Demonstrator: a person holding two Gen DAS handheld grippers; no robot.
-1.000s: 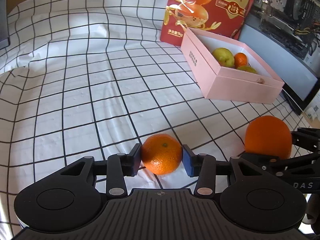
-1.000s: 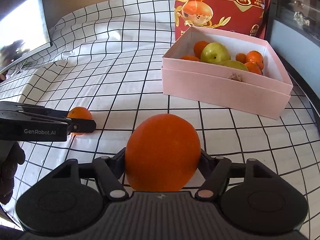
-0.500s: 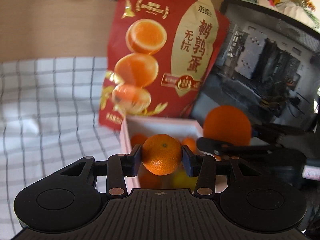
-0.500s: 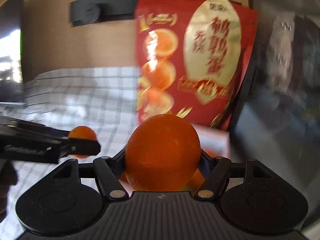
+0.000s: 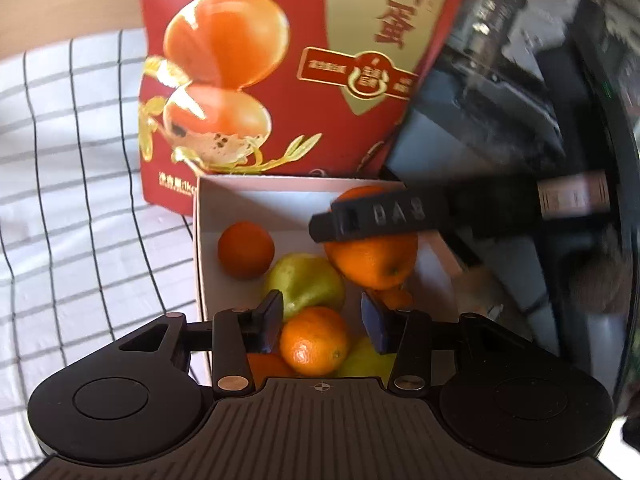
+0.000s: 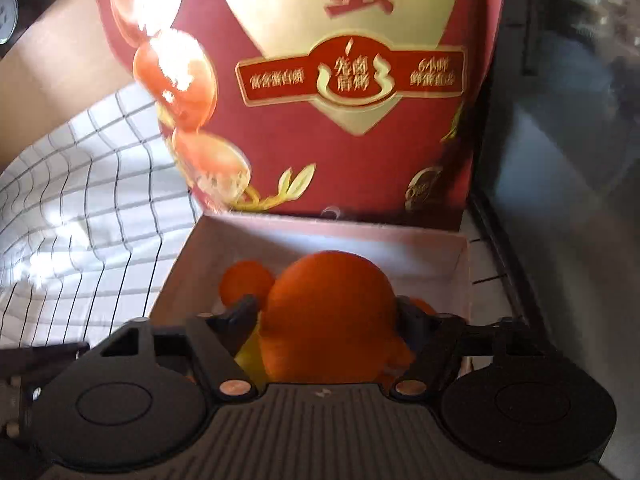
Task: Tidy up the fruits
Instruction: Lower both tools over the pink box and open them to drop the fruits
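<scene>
Checked cloth on the surface at left. Pink box next, long axis running away from the cameras toward the red bag standing upright at its far end. Small orange at the box's left wall; green pear beside it, long axis tilted, narrow end up-left. Left gripper pitched steeply down over the near end of the box, jaws apart: mandarin low between them, near round with no clear long axis, dimple facing lower right, left pad at its edge, visible gap to the right pad. Right gripper also pitched down over the box, jaws opening, big orange between them, lower part blurred. In the left wrist view, one finger crossing level from the right over the top of that orange, navel end pointing lower right, fruit hanging mostly below the finger. Dark case at far right.
</scene>
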